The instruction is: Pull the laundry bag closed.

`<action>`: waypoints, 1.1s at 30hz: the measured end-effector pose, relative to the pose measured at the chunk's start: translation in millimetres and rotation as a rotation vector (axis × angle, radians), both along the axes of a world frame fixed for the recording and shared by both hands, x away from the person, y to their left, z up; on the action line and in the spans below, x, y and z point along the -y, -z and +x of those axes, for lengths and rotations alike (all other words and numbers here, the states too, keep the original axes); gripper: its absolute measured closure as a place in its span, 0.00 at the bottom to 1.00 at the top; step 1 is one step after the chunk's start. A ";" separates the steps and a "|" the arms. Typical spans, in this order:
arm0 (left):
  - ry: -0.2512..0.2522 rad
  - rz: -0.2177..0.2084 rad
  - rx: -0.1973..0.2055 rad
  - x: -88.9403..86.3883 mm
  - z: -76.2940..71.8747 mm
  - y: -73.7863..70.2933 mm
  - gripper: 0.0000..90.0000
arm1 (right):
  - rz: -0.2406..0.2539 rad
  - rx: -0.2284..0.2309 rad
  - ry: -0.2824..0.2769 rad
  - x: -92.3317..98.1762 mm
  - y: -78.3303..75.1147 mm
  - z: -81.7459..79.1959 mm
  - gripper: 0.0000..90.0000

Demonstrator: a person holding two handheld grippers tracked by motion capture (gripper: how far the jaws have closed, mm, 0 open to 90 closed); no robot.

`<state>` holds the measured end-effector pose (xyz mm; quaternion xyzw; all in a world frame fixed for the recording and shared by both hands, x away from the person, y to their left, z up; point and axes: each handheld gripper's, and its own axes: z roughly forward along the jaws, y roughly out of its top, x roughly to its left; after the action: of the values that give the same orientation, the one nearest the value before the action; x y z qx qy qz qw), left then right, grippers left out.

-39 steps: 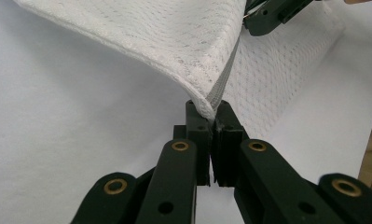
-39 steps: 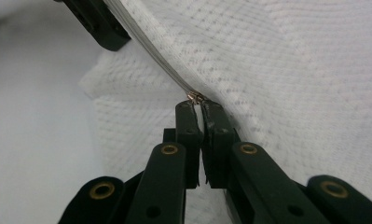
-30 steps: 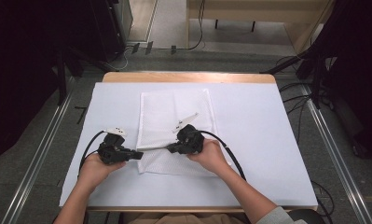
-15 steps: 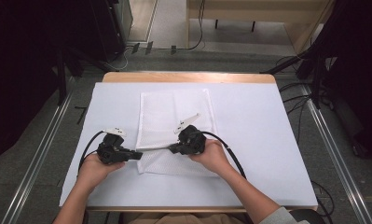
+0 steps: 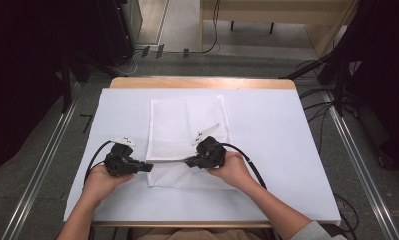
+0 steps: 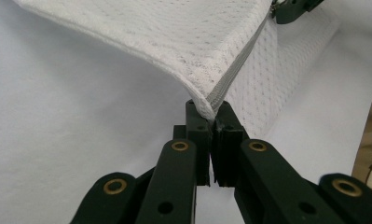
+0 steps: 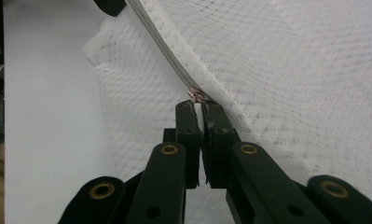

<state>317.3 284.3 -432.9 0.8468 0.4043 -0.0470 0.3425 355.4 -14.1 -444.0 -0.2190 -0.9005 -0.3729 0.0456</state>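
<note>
Nearest you, at the lower left of the high view, your left gripper has its jaws pinched tight on the corner of the white mesh bag, right where the grey zipper ends; in the left gripper view only a small fold of hem sits between the pads, so a hard tug could slide that corner free and the bag would drop slack; at lower centre of the high view your right gripper is closed just as tightly on the white pull tab at the metal slider, and the tab looks thin, so it could slip out if you pull at an angle to the track; the zipper hangs taut between the two grippers, lifted off the white table cover, and I judge that any sag from bringing your hands together would let the teeth buckle and jam the slider; loose netting lies close beside the track in the right gripper view and could be drawn into the slider; farther up, in the middle of the frame, the rest of the bag lies flat on the cover, and a sharp pull might drag it towards you and bunch it; beyond, the wooden table edge is well apart and poses no risk.
</note>
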 end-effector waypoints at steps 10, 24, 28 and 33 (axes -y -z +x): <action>0.006 -0.002 -0.001 -1.8 0.4 -0.8 0.98 | -0.011 0.026 0.001 0.4 1.7 4.5 0.98; -0.012 -0.004 0.003 -7.8 -0.3 -2.2 0.98 | -0.042 0.014 0.030 11.8 4.7 7.6 0.98; -0.019 -0.008 0.002 -10.4 -1.0 -2.5 0.98 | -0.045 0.016 0.029 13.3 7.1 8.2 0.98; -0.017 -0.007 0.003 -10.3 -1.3 -2.8 0.98 | -0.041 0.007 0.041 18.6 5.4 8.3 0.98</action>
<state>316.0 294.6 -430.1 0.8422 0.4108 -0.0444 0.3464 363.6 -32.8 -449.3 -0.2371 -0.9035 -0.3558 0.0302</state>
